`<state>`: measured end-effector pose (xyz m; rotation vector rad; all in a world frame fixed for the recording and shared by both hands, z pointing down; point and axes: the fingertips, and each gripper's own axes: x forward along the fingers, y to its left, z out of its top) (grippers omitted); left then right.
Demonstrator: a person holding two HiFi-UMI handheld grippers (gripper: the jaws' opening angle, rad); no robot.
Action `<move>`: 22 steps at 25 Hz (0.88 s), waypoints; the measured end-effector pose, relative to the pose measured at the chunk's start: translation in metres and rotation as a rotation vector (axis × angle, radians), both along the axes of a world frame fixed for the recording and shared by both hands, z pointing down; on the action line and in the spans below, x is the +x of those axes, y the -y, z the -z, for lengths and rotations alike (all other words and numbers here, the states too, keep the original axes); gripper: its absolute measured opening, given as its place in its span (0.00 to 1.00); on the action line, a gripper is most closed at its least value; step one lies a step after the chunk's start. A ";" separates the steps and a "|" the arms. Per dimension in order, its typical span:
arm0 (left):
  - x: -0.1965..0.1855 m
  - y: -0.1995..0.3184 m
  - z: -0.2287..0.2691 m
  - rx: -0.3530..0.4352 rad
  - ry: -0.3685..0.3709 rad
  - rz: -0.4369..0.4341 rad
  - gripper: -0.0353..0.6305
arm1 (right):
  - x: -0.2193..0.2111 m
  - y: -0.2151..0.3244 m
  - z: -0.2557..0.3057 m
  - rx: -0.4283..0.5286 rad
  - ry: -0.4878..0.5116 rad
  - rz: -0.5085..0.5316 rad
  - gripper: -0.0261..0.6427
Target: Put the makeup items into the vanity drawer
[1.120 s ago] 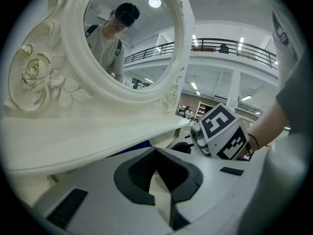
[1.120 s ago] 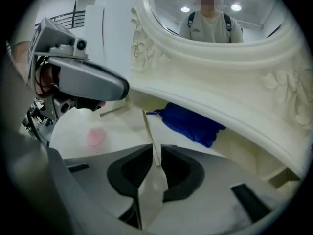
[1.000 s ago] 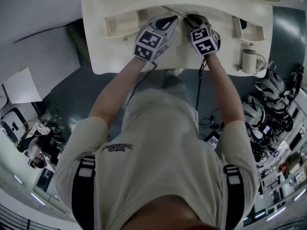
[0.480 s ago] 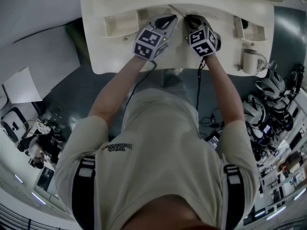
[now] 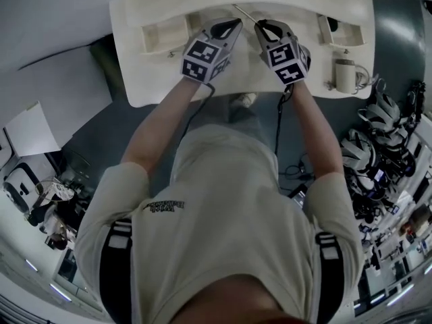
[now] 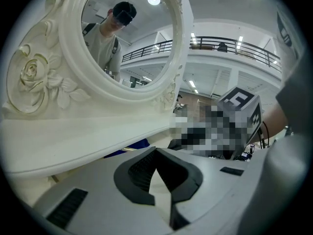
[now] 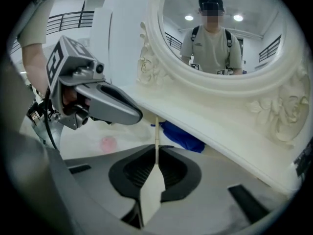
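Seen from above, you stand at a cream vanity bench (image 5: 169,86). Your right hand-held gripper (image 7: 155,173), whose jaws have just been closing, pinches a slim cream makeup stick (image 7: 156,138) near the middle of the bench's back edge, below the mirror (image 7: 205,82). Your left hand-held gripper (image 6: 156,155) hovers just beside it, jaws pressed together and empty. Keep the pinch firm and carry the stick steadily to what looks like an open drawer (image 5: 162,38) near the left edge. The stick looks light and could easily twist.
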<state>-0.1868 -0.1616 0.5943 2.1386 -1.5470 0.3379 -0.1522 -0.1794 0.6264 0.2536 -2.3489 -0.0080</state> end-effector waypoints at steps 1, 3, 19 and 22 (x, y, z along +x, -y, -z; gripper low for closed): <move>0.003 0.000 0.005 0.006 0.004 -0.008 0.07 | 0.005 -0.001 0.008 0.003 0.005 -0.007 0.08; 0.011 -0.002 0.012 0.016 0.008 -0.023 0.07 | 0.018 -0.005 0.020 0.003 0.007 -0.024 0.08; 0.086 -0.001 0.165 0.246 0.020 -0.135 0.07 | 0.134 -0.016 0.210 0.198 0.221 -0.231 0.08; 0.103 0.003 0.215 0.325 0.029 -0.170 0.07 | 0.160 -0.015 0.264 0.243 0.314 -0.293 0.08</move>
